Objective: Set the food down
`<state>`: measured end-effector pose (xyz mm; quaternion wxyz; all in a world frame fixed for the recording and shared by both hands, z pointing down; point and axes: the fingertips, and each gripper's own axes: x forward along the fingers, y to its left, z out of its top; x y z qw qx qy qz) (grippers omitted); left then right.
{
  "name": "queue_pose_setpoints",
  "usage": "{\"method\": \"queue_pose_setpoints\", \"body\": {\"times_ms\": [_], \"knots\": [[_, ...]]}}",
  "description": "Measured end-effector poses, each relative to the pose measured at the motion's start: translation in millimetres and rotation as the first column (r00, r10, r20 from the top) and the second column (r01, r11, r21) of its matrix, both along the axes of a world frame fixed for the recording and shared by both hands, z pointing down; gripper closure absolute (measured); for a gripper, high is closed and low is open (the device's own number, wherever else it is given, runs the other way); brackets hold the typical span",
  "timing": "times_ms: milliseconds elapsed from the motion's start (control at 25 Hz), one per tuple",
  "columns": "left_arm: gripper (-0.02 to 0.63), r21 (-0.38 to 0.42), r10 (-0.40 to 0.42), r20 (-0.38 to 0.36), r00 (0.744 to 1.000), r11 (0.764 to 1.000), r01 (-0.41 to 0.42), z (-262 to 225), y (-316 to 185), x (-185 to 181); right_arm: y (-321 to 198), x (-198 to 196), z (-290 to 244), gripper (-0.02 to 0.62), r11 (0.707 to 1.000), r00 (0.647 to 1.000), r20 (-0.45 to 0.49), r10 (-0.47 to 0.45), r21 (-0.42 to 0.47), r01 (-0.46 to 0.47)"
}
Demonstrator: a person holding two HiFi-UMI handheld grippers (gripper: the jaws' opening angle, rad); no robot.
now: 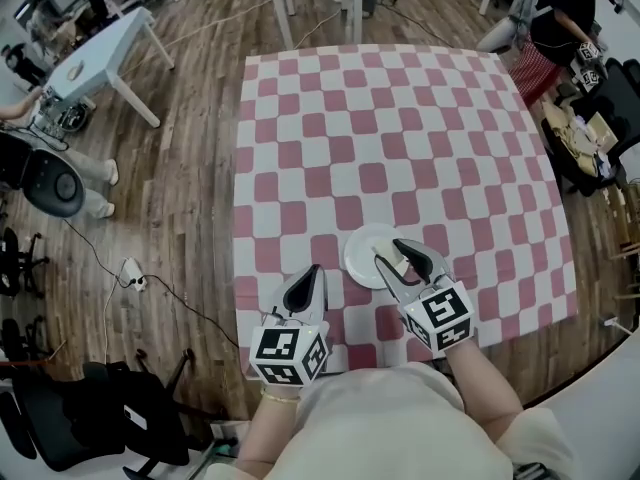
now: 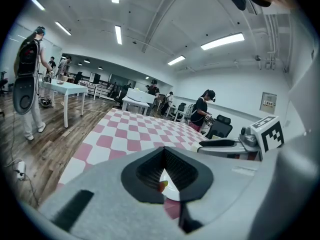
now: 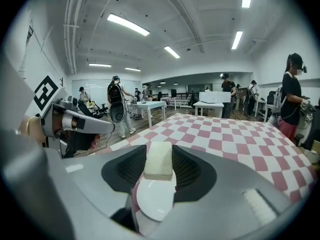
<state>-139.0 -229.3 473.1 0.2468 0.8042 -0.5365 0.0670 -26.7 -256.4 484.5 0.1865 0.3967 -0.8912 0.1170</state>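
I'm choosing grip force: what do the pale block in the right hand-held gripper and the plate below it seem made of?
The block: matte cream with rounded edges, looks soft; maybe tofu, cheese or foam, hard to tell. The plate: smooth glossy white with a sheen; glazed ceramic or hard plastic.

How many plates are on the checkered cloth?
1. A white plate sits by the near edge of the checkered cloth, below the right tongs gripping a pale food block. No others visible.
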Motion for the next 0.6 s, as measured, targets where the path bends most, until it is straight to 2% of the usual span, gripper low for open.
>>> {"method": "queue_pose_setpoints", "body": {"times_ms": [600], "knots": [[0.607,-0.057,-0.007,-0.017,1.000,0.998,0.006,39.1,-8.6,10.7,-6.4,3.5,68.0,0.425,0.995,0.996,-0.089,-0.031,-0.096,0.022]]}}
